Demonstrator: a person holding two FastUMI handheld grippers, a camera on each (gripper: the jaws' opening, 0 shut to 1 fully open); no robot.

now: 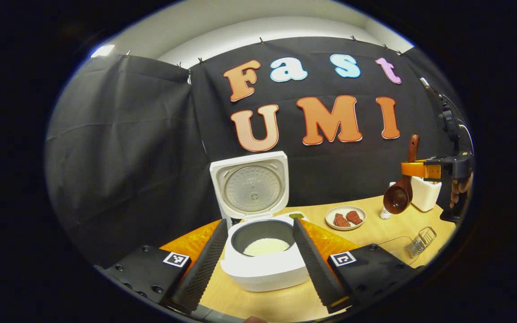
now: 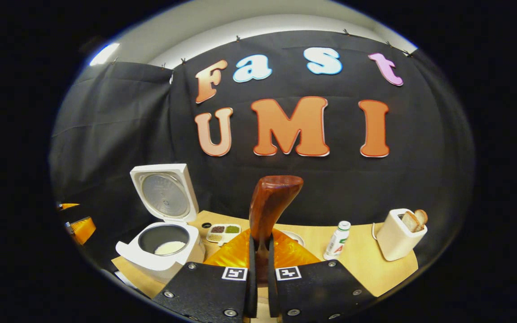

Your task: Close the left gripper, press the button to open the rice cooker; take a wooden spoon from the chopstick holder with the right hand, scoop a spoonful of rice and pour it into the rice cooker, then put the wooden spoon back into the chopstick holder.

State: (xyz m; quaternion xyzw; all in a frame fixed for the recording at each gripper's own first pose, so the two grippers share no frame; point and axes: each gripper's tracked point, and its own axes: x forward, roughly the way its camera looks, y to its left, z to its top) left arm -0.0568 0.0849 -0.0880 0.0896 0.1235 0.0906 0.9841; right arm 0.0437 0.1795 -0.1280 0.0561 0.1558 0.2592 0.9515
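Wooden spoon (image 2: 269, 211), dark reddish-brown, glossy, upright

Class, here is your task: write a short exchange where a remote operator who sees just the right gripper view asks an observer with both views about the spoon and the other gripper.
Operator: I see a wooden handle clamped between my fingers. Where is its bowl?
Observer: In the left gripper view the wooden spoon hangs bowl-down below the right gripper, above the table by a small white bottle.
Operator: Any rice in it?
Observer: Its hollow faces that camera and looks dark; I can make out no rice.
Operator: Is the left gripper open?
Observer: Yes, the left gripper is open, with its fingers spread to either side of the open rice cooker.
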